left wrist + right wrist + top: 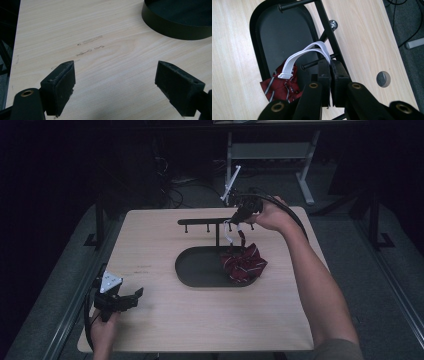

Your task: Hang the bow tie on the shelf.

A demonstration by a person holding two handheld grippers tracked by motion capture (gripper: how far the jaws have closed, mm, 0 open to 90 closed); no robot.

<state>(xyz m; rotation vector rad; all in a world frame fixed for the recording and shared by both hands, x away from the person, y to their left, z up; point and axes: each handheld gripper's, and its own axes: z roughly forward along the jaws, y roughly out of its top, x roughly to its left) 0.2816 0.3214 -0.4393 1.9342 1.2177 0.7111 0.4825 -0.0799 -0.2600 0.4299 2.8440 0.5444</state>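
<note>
High view. Wooden table (165, 320) with a black oval tray (192, 270) near its centre. A black rack with a post and a crossbar of pegs (205, 222) rises from the tray's far edge. A dark red striped cloth item (245, 264) lies bunched at the tray's 3 o'clock end, with a white elastic strap (228, 234) running up from it toward the crossbar. The right gripper (239, 217) sits at the crossbar's right end, at about 1 o'clock from the tray centre, clenched on the top of the strap. The left gripper (134, 296) rests low over the table at about 8 o'clock from the tray, well apart from it, jaws spread with nothing in them.

Left gripper view. Both black pads (60, 85) stand wide apart over bare wood; a few faint scuff marks (90, 46) on the table ahead. The tray wall (172, 27) curves in at 1 o'clock, not touched.

Right gripper view. The two jaws are pressed together on the white strap (307, 53), which loops out toward 10 o'clock and down to the red cloth (279, 86) in the tray (277, 37). The pinch point sits just beside a rack peg (312, 64) and the slanted rack bar (329, 30). Whether the strap is over the peg cannot be told. A round hole (383, 79) in the tabletop sits at 3 o'clock.
</note>
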